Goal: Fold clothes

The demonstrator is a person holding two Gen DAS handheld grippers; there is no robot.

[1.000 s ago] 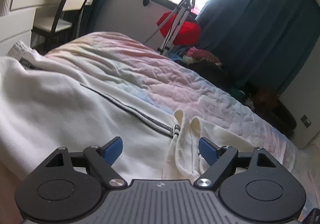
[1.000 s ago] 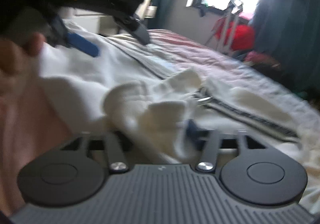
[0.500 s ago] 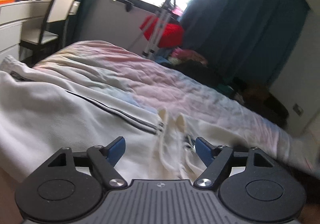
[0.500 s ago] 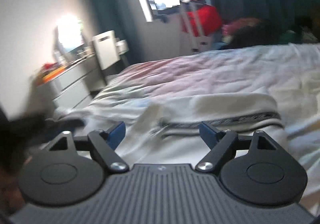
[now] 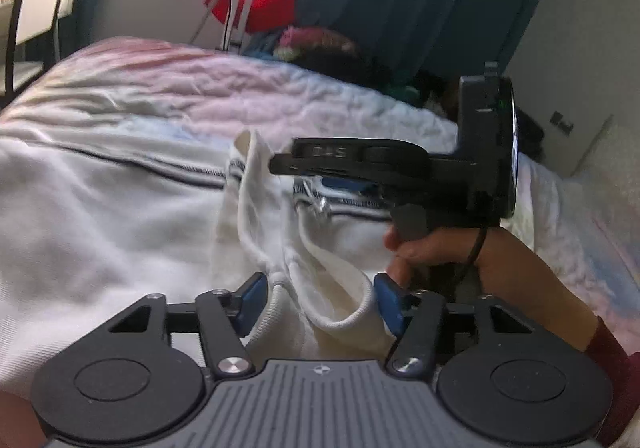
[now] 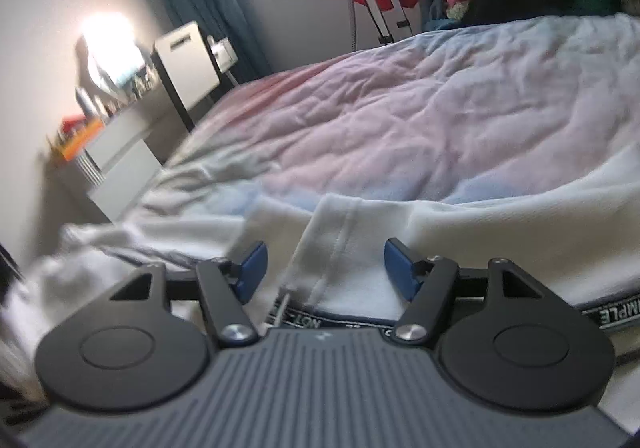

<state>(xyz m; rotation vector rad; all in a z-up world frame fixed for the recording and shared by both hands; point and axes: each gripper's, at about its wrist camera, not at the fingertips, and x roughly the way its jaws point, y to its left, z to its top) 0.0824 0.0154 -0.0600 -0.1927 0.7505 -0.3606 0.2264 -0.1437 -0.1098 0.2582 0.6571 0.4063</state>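
The white zip-up sweatshirt (image 5: 100, 216) lay spread across the bed (image 5: 168, 88), its zipper line running over the quilt and its bottom corners bunched up nearest me, so the folding looked barely begun, with every fold yet to be made. The left gripper (image 5: 318, 294) was closing around a raised loop of ribbed hem, its blue pads not yet pressing the cloth as far as I could see. The right gripper (image 6: 324, 266), held in the person's hand (image 5: 432, 248), was likewise closing over a seamed flap beside the lettered zipper tape (image 6: 616, 314), nothing visibly pinched yet.
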